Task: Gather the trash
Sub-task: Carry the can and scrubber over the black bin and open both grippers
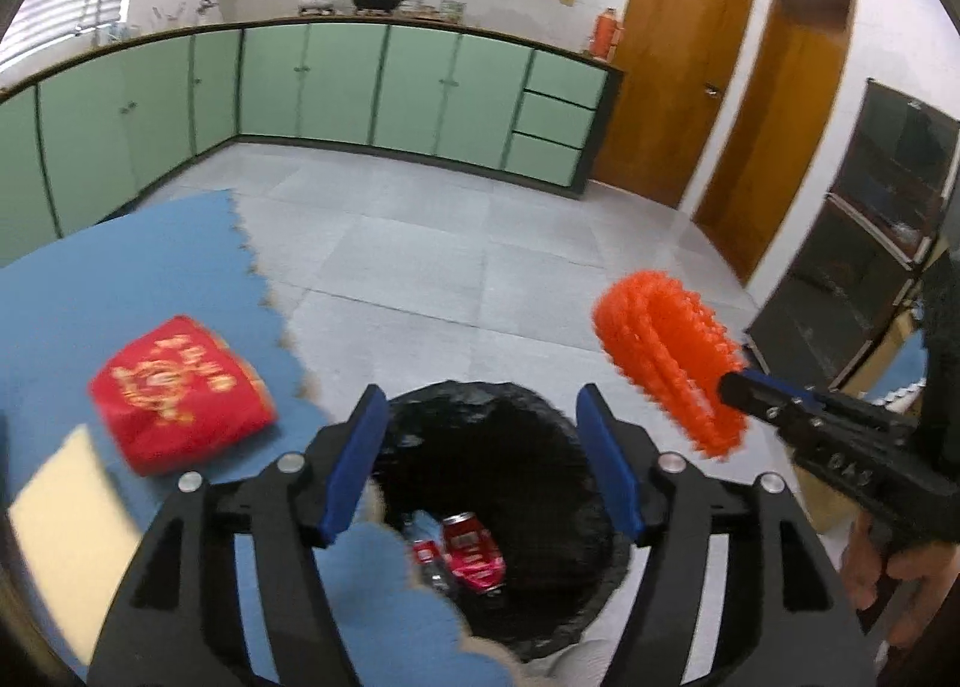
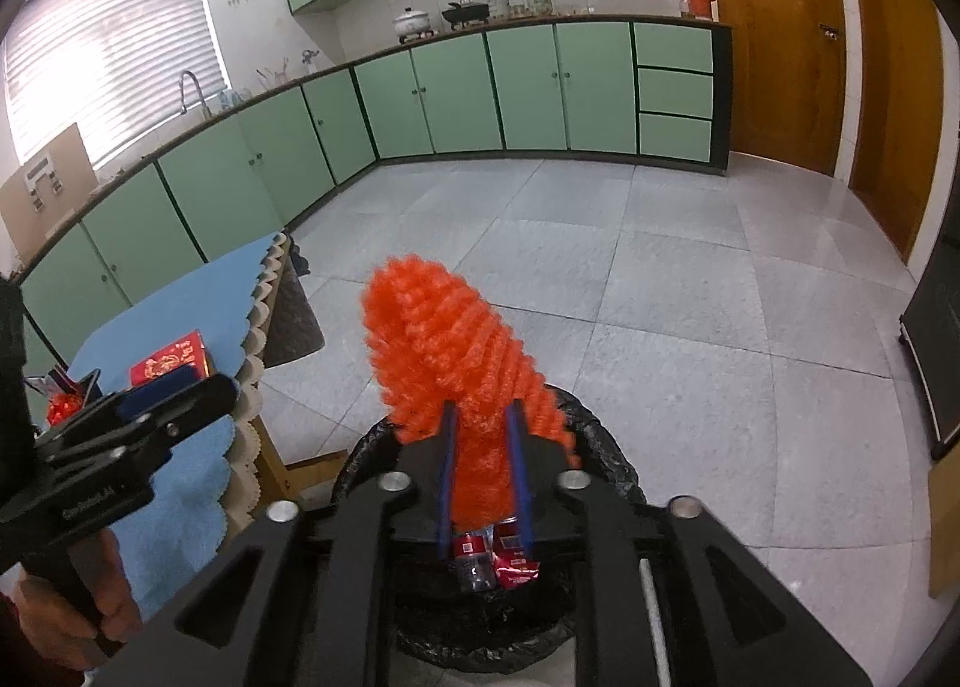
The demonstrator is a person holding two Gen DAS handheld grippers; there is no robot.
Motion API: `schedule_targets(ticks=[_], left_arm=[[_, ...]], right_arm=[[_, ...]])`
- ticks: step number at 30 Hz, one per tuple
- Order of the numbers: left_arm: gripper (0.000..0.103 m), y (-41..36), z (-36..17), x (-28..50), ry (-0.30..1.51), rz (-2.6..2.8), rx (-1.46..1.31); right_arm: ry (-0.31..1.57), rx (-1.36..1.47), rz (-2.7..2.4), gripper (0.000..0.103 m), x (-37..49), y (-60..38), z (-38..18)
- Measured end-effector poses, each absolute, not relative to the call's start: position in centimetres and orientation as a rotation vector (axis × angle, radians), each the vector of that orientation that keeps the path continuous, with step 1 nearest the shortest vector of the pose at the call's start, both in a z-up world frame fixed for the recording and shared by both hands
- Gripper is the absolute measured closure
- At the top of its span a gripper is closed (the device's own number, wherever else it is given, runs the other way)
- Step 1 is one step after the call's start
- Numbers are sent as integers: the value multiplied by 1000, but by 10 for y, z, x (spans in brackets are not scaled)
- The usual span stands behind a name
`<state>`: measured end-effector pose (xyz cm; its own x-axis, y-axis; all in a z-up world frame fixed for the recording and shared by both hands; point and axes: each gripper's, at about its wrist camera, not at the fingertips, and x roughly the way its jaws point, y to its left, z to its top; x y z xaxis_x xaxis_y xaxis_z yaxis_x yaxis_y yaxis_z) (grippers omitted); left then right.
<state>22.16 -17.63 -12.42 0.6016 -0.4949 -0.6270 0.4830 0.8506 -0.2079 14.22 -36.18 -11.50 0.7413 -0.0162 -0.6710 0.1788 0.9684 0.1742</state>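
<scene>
The orange ruffled foam net (image 2: pixel 456 363), a spiky, curled mesh sleeve, sits at the centre of the right wrist view, clamped at its lower end between the blue pads of the right gripper (image 2: pixel 483 471); its bushy top stands up and leans left above the bin. In the left wrist view the same net (image 1: pixel 672 363) juts up-left from that gripper at right of frame, over the bin's right edge.

Below it the round trash bin (image 1: pixel 540 615), lined with a crinkled, glossy black bag, opens at bottom centre. Inside lie a red crushed can (image 1: pixel 474 552) and a clear plastic bottle with a red label (image 1: pixel 427 558), touching each other.

The left gripper (image 1: pixel 483 465) hangs over the bin mouth, its blue pads spread wide with nothing between them.

To the left, the bin's rim meets the scalloped edge of a blue tablecloth (image 1: pixel 120 279), soft and matte. On it rests a red box with gold print (image 1: pixel 180 396), near the cloth's edge.

Beyond the bin a wide stretch of grey speckled floor tile (image 2: pixel 660 267) runs to the pale green cabinets (image 2: pixel 456 93) and wooden doors (image 1: pixel 666 69).
</scene>
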Motion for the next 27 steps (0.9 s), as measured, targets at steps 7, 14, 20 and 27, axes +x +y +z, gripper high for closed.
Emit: schedule_targets(ticks=[7, 14, 20, 27], left_arm=[[35, -167, -122, 225, 745, -521, -15], [26, -152, -107, 213, 703, -496, -29], [21, -119, -87, 200, 651, -422, -46], [20, -62, -77, 181, 581, -272, 4]], right_arm=[[697, 211, -100, 57, 139, -347, -102], [644, 194, -111, 31, 130, -338, -84], [593, 172, -97, 14, 125, -320, -67], [570, 159, -20, 13, 134, -287, -64]])
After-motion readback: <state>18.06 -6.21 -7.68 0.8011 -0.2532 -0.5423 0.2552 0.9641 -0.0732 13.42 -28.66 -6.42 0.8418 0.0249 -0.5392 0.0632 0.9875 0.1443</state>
